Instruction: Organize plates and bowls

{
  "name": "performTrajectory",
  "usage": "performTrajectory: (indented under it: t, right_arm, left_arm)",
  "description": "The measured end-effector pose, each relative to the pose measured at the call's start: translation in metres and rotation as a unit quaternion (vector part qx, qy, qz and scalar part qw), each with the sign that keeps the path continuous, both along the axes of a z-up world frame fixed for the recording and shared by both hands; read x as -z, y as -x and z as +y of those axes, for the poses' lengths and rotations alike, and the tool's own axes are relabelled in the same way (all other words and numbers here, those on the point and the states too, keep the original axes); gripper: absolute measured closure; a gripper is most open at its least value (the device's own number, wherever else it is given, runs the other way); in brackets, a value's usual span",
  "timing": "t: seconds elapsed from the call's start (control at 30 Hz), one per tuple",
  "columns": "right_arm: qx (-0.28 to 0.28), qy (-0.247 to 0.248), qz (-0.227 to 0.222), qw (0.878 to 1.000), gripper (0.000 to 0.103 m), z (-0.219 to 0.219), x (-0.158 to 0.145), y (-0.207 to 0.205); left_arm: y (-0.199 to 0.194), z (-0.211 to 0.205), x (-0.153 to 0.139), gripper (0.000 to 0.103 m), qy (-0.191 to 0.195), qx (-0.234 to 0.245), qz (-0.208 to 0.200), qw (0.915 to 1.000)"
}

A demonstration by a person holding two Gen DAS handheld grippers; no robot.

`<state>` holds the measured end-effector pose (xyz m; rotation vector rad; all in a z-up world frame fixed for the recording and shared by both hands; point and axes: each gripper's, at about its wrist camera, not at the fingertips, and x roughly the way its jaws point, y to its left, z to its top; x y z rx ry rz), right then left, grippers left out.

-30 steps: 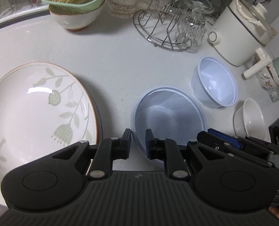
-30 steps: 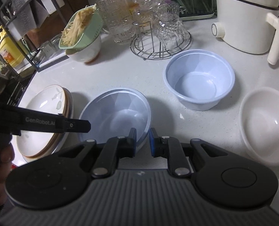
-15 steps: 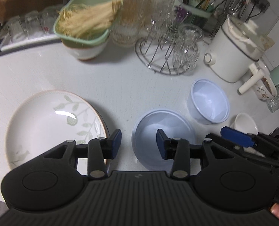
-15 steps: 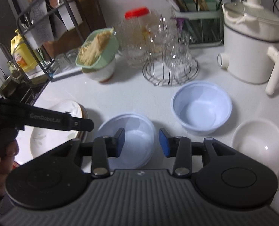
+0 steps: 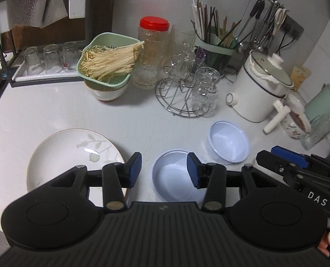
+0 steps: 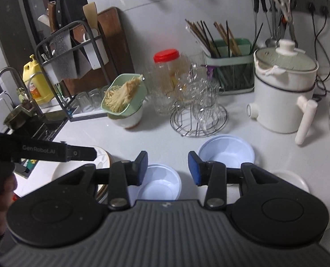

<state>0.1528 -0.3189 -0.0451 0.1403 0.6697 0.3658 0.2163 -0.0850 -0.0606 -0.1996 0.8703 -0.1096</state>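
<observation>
Two hand-held grippers: left and right stood part open, empty, jaws just opened.
Near blue bowl: on desk below them, released.
Left to stack: second blue bowl, white bowl; plates piled.

Home kitchen: counter, chopsticks

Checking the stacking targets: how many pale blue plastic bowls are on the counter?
2. One pale blue plastic bowl sits right below the open left gripper; the other is beside it, nearer the white electric pot. More nested inside cannot be excluded.
</observation>
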Motion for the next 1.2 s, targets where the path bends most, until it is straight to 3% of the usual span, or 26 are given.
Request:
performTrajectory:
  t: [0.37, 0.63, 0.9, 1.1, 1.13, 1.2]
  right_arm:
    - [0.051, 0.017, -0.01, 0.999, 0.06, -0.018, 0.001, 0.015]
    - [0.104, 0.023, 0.008, 0.994, 0.06, -0.04, 0.01, 0.03]
    - [0.127, 0.025, 0.023, 0.991, 0.06, -0.046, 0.016, 0.025]
    - [0.133, 0.028, 0.03, 0.99, 0.059, -0.043, 0.019, 0.014]
    - [0.134, 0.028, 0.033, 0.99, 0.059, -0.043, 0.019, 0.012]
    - [0.139, 0.025, 0.038, 0.989, 0.046, -0.044, 0.02, 0.007]
  left_arm:
    - [-0.007, -0.024, 0.006, 0.047, -0.003, 0.035, -0.003, 0.9994]
    - [-0.015, -0.045, 0.012, 0.046, 0.002, 0.077, 0.006, 0.997]
    - [-0.027, -0.051, 0.017, 0.04, 0.0, 0.103, 0.013, 0.9946]
    - [-0.043, -0.046, 0.02, 0.038, 0.001, 0.096, 0.019, 0.9952]
    - [-0.046, -0.045, 0.02, 0.038, 0.002, 0.095, 0.019, 0.9953]
    - [-0.054, -0.043, 0.02, 0.038, 0.002, 0.091, 0.019, 0.9956]
